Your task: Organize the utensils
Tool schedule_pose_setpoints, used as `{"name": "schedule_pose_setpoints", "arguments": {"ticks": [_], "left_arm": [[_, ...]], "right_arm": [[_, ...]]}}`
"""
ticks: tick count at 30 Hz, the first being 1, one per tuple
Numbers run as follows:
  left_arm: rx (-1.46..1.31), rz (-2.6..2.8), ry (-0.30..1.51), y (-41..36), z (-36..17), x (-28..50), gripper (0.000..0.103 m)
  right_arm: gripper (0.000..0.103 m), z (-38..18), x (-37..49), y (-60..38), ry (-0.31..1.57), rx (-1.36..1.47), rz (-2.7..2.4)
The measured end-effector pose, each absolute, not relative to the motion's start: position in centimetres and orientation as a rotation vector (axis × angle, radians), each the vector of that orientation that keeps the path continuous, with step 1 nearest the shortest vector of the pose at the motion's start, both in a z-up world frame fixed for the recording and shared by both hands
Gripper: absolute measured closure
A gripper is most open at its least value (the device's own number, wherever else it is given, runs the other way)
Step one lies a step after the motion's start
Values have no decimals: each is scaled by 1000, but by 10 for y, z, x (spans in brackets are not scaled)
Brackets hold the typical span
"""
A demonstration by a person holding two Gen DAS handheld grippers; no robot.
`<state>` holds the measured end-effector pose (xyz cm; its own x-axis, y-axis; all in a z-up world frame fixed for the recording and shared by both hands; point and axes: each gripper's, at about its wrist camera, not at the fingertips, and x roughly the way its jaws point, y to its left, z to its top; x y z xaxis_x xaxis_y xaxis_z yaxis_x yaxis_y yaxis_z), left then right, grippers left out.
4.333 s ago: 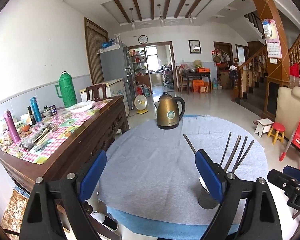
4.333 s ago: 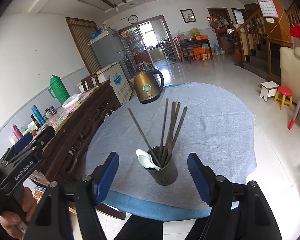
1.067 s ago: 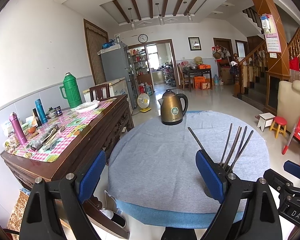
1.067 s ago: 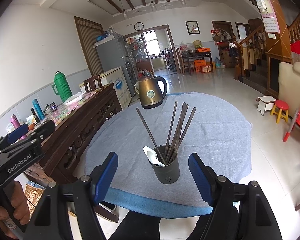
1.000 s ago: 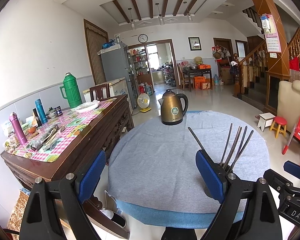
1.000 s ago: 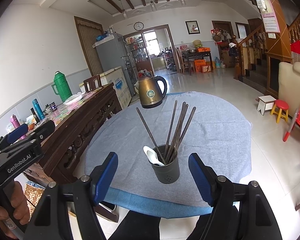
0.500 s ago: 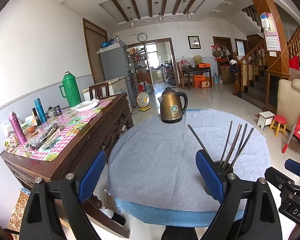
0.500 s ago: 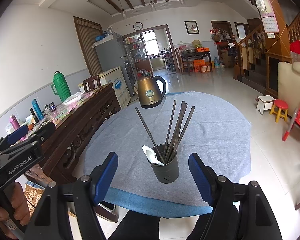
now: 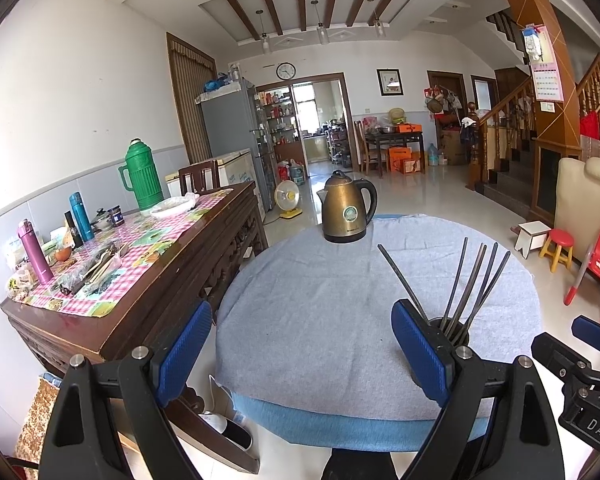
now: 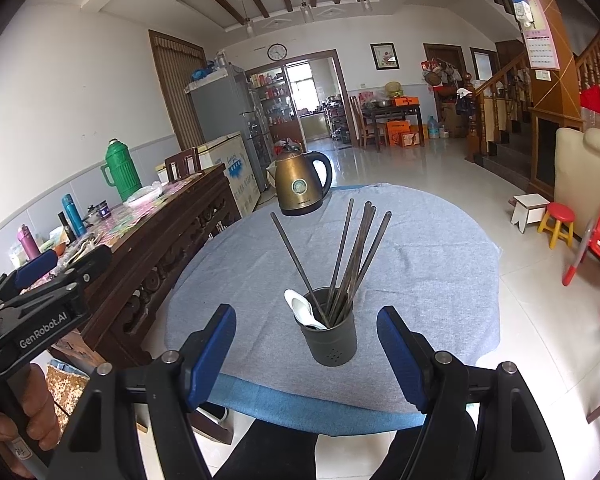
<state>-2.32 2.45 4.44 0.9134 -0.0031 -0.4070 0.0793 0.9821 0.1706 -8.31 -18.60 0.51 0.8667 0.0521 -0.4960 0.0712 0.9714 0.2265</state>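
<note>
A dark grey utensil holder (image 10: 331, 338) stands near the front edge of the round table (image 10: 420, 264) with its grey cloth. Several dark chopsticks (image 10: 350, 256) and a white spoon (image 10: 302, 308) stand in it. My right gripper (image 10: 306, 354) is open and empty, held just in front of the holder, off the table's edge. My left gripper (image 9: 300, 354) is open and empty, to the left of the holder (image 9: 452, 330), whose body its right finger partly hides; the chopsticks (image 9: 472, 280) rise above it.
A brass electric kettle (image 9: 348, 208) stands at the table's far side. A long wooden sideboard (image 9: 140, 280) with flasks and clutter runs along the left. Stools and a red chair (image 9: 596, 256) stand at the right. The other gripper shows at each view's edge.
Both grippers have drawn back slightly and risen a little from the table. The holder and its utensils have not moved. Both stay open.
</note>
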Motion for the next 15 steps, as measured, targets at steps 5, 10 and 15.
{"name": "schedule_pose_setpoints", "arguments": {"ticks": [5,10,15], "left_arm": [[185,-41,419,24,44,-24,12],[182,-41,430,24,40,-20,12],[174,-40,445,26,37,-12,12]], "right_arm": [[27,5,-82,-184,525,240,-10],[27,0,-79,-183,535,239,-12],[27,-4,-75,-184,540,239,-18]]}}
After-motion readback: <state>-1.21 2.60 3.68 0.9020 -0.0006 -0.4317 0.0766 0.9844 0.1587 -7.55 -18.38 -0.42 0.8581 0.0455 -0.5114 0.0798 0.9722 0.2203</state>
